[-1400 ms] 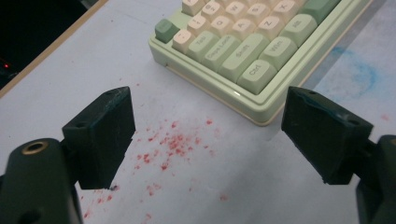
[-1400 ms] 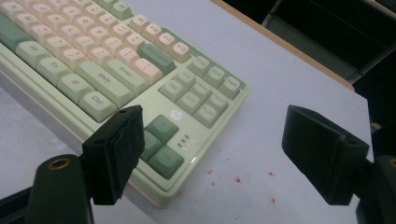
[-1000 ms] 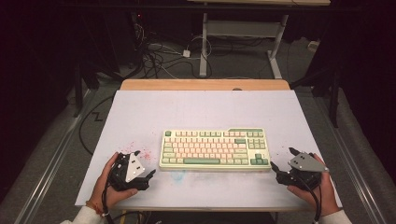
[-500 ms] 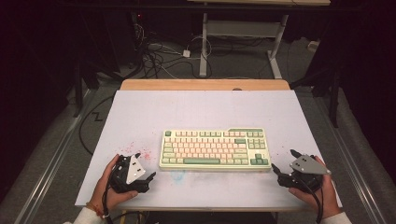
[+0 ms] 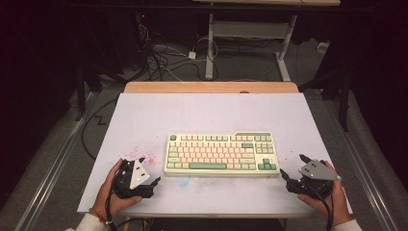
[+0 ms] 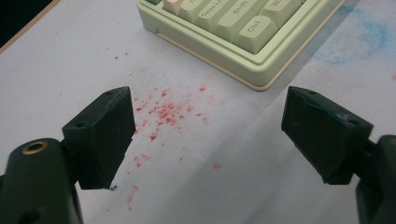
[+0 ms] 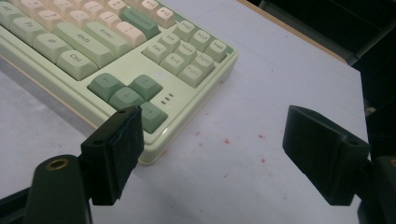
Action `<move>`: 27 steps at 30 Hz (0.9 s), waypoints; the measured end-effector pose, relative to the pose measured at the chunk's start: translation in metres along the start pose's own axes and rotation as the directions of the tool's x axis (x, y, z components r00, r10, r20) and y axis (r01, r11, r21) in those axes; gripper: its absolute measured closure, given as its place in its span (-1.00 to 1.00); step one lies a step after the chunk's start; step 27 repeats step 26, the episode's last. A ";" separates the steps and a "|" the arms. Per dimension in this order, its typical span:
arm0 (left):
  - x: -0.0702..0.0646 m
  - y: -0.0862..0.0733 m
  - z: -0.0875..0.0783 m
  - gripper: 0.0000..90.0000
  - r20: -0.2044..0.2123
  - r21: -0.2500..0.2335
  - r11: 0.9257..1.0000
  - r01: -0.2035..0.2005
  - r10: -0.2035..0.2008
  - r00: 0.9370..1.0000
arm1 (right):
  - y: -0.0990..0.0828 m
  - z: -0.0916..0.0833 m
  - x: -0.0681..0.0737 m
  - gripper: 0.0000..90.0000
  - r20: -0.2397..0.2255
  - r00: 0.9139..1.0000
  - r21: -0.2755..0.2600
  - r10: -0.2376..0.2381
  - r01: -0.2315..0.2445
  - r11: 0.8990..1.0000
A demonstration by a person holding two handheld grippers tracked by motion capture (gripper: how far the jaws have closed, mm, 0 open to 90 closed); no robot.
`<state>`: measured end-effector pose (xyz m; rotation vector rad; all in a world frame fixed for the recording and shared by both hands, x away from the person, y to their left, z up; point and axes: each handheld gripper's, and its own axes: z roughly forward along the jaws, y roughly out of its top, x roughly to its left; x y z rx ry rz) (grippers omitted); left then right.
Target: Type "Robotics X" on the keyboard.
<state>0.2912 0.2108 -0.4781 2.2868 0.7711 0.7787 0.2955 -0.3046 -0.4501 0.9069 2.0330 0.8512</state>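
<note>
From the high view we see the keyboard [image 5: 221,153] lying flat on the desk [image 5: 207,113], between our two tools. The left hand-held gripper [image 5: 151,169] sits just off the keyboard's near left corner, held by our left hand [image 5: 111,191], and its jaws are spread with nothing between them. The right hand-held gripper [image 5: 292,166] sits just off the near right corner, held by our right hand [image 5: 332,197], jaws likewise apart and empty. Neither one touches the keyboard. A scatter of red specks [image 5: 144,156] marks the desk beside the left one.

In the left gripper view we look along the left hand-held gripper [image 6: 205,135]: both jaws stand wide apart and hold nothing. Ahead of them and a little to the right lies the keyboard [image 6: 243,32], its corner with the Ctrl key nearest, clear of both jaws. The red specks [image 6: 163,112] lie on the desk [image 6: 70,60] between the jaws, closer to the left one, and a faint blue smudge [image 6: 359,39] shows ahead of the right jaw.

In the right gripper view the right hand-held gripper [image 7: 212,154] is also wide open and empty. The keyboard [image 7: 121,56] lies ahead and to the left, its arrow-key corner just behind the left jaw; we cannot tell whether they touch. A few red flecks [image 7: 243,140] dot the desk [image 7: 280,70] between the jaws.
</note>
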 end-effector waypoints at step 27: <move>0.005 0.001 0.005 -0.64 0.005 0.007 1.000 0.022 -0.022 1.000 | 0.001 0.001 0.004 -0.53 -0.014 1.000 -0.004 -0.018 0.018 1.000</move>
